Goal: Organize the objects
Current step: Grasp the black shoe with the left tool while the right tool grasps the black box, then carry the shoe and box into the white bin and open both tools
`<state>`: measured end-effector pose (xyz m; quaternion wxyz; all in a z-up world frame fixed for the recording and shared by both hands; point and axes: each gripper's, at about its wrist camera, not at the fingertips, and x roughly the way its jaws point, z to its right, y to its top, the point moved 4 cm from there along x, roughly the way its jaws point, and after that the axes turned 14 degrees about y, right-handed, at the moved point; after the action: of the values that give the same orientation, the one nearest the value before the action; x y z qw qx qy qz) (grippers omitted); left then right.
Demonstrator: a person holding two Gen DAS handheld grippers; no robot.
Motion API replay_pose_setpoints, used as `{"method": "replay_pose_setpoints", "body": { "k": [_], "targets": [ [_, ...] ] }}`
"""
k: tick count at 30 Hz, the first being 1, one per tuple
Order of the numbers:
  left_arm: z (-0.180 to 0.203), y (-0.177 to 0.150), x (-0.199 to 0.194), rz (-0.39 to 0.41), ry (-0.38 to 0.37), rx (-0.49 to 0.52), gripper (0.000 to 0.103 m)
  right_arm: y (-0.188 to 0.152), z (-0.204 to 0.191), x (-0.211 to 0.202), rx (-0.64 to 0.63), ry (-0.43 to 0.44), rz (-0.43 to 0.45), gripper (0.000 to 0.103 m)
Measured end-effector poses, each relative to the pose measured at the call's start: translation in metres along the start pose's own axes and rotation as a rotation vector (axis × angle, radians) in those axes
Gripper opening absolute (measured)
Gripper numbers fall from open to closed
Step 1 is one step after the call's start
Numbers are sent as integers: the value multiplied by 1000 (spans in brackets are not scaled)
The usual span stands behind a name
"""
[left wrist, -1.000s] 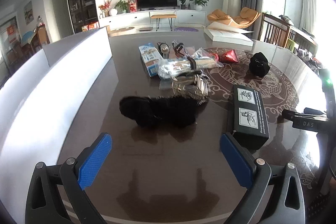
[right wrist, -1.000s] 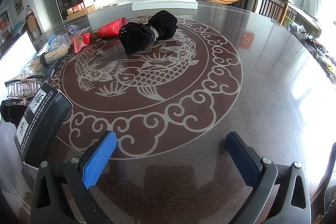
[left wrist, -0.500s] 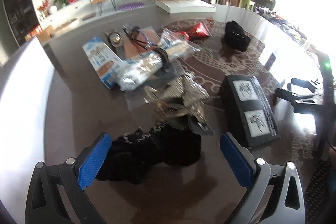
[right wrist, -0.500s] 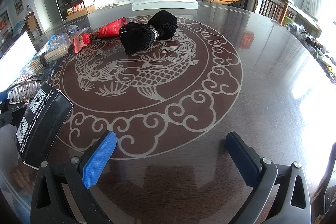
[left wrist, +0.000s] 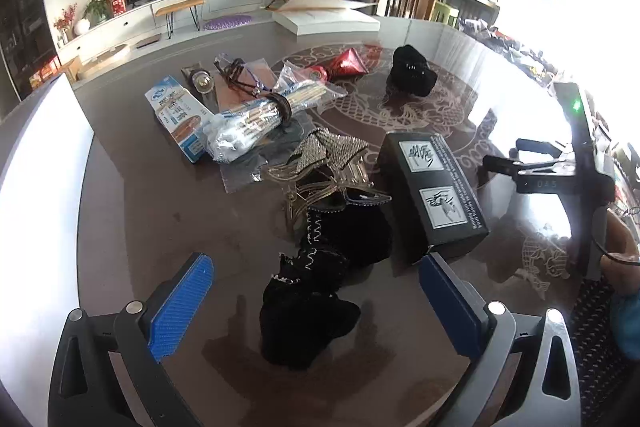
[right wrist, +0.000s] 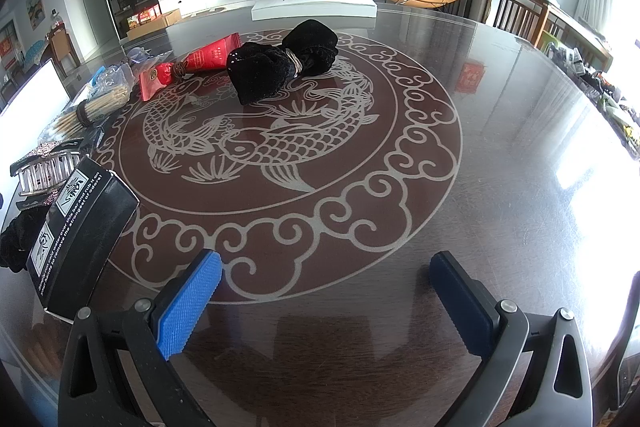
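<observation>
- Left gripper (left wrist: 316, 303): blue-padded fingers spread wide, holding nothing. It hangs low over the dark glossy round table (left wrist: 160, 227).
- Crumpled black velvet cloth with pale stitched trim (left wrist: 316, 291) lies between the left pads, touching neither; from there it runs up toward 12 o'clock.
- At the cloth's 12 o'clock end, touching it: a heap of gold and glittery hair claw clips (left wrist: 324, 167).
- Black rectangular box with two white calligraphy labels (left wrist: 434, 195) lies flat at 2 o'clock from the left gripper, just beside the cloth and clips.
- Clear bag of bundled wooden sticks tied with a dark band (left wrist: 256, 119) at 11 o'clock of the clips, resting against a blue-and-white printed carton (left wrist: 176, 115).
- Farther out, 12 to 1 o'clock in the left view: red foil pouch (left wrist: 346, 63) and a black velvet bundle (left wrist: 410, 73), near each other but apart.
- Right gripper (right wrist: 326, 297): fingers also wide apart, empty, over bare table at the 6 o'clock rim of the pale carp-and-cloud medallion (right wrist: 288, 147).
- Right view: the black velvet bundle, cinched with a metallic band (right wrist: 280, 65), sits at the medallion's 12 o'clock, touching the red pouch (right wrist: 192, 65) at its 9 o'clock.
- The black box (right wrist: 80, 227) sits at 9 o'clock of the right gripper, overlapping the medallion's rim.
- White flat box (right wrist: 314, 3) on the table's far edge.
</observation>
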<state>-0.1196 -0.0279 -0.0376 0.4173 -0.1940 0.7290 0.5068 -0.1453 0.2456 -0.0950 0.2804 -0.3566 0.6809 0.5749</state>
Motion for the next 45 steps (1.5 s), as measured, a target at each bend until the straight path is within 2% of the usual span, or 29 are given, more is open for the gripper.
{"method": "replay_pose_setpoints", "body": {
  "k": [3,6,8,10,11,13,15,16,17,19,21,23,24,26,27,29,31,33,34,35,37,38,41,45],
  "targets": [
    [14,-6,19,-31,41,70,103,0,0,0,0,0,0,103],
    [22,-10,30,-47,94,85,103,0,0,0,0,0,0,103],
    [20,-12,33,-52,110,51,103,0,0,0,0,0,0,103],
    [15,-12,37,-77,95,-15,103,0,0,0,0,0,0,103],
    [13,-12,37,-73,116,-35,103,0,0,0,0,0,0,103],
    [13,-11,38,-77,128,-54,103,0,0,0,0,0,0,103],
    [14,-8,39,-119,136,-57,103,0,0,0,0,0,0,103],
    [14,-8,38,-128,140,-62,93,0,0,0,0,0,0,103],
    [14,-7,33,-96,144,-71,55,0,0,0,0,0,0,103],
    [15,-13,23,-68,144,-85,35,0,0,0,0,0,0,103],
    [13,-27,13,-48,134,-131,35,0,0,0,-5,9,-21,103],
    [8,-45,1,-33,157,-179,34,0,-1,0,21,21,-138,103],
    [6,-55,-5,-29,178,-205,34,-1,-2,-4,86,47,-163,103],
    [1,-69,-14,-23,211,-253,35,1,-19,-18,210,227,-133,103],
    [-2,-75,-18,-21,223,-280,35,5,-36,-19,230,300,-135,103],
    [-7,-80,-21,-22,224,-318,35,13,-79,-11,195,347,-177,103],
    [-11,-80,-20,-25,219,-344,34,19,-116,5,136,343,-214,103],
    [-11,-81,-20,-28,220,-349,35,23,-143,25,56,263,-249,102],
    [-12,-82,-22,-26,220,-349,35,24,-148,33,22,212,-257,99],
    [-12,-85,-25,-20,223,-350,35,24,-151,38,-8,168,-259,86],
    [-15,-88,-33,-2,232,-350,35,21,-149,41,1,200,-262,69],
    [-17,-89,-38,6,237,-350,35,20,-146,37,7,212,-258,65],
    [-22,-89,-50,32,226,-364,35,15,-137,21,-19,256,-238,59],
    [-35,-81,-74,82,192,-400,35,4,-121,-7,61,377,-226,59]
  ]
}}
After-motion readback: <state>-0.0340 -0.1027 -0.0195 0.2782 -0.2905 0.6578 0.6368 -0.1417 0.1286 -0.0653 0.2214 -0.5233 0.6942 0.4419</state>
